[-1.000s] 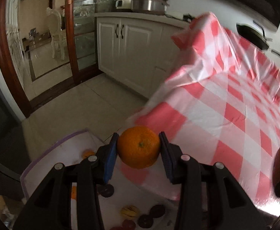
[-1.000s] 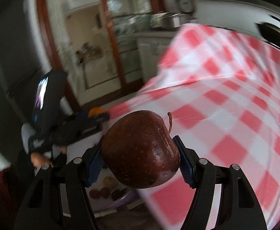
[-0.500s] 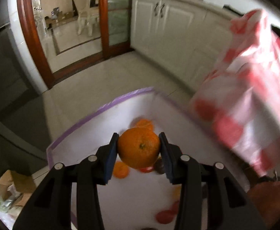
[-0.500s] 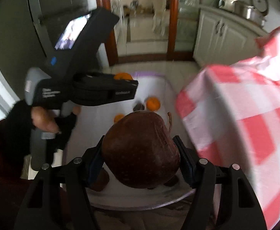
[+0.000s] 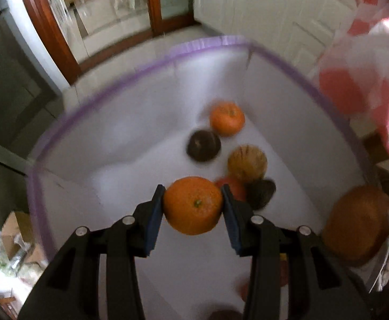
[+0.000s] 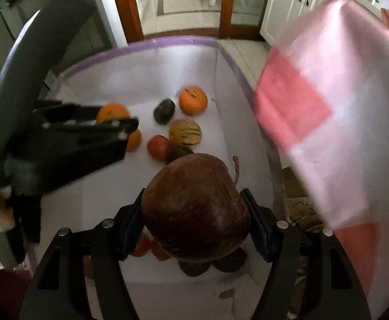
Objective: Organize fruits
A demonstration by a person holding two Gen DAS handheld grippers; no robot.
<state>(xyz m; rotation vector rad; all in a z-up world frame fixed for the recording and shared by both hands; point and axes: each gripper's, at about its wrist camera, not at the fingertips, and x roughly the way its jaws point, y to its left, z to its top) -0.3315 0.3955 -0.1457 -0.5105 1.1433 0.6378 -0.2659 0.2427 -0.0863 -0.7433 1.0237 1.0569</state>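
My left gripper (image 5: 193, 208) is shut on an orange (image 5: 193, 204) and holds it above the inside of a white bin with a purple rim (image 5: 141, 69). My right gripper (image 6: 194, 214) is shut on a dark red apple (image 6: 194, 208), also over the bin (image 6: 167, 42). The left gripper and its orange (image 6: 112, 112) show at the left of the right wrist view. Several fruits lie on the bin floor: an orange (image 5: 227, 118), a dark round fruit (image 5: 203, 145), a striped yellow fruit (image 5: 247, 163) and a red one (image 6: 158, 146).
A red and white checked tablecloth (image 6: 341, 112) hangs at the right of the bin. White cabinets (image 5: 274, 13) and a wood-framed glass door (image 5: 101, 13) stand behind. A cardboard box (image 5: 16, 229) lies on the floor at the left.
Both grippers have moved from beside the table to lower over the bin, each keeping its fruit. The bin's fruits now look larger and nearer.
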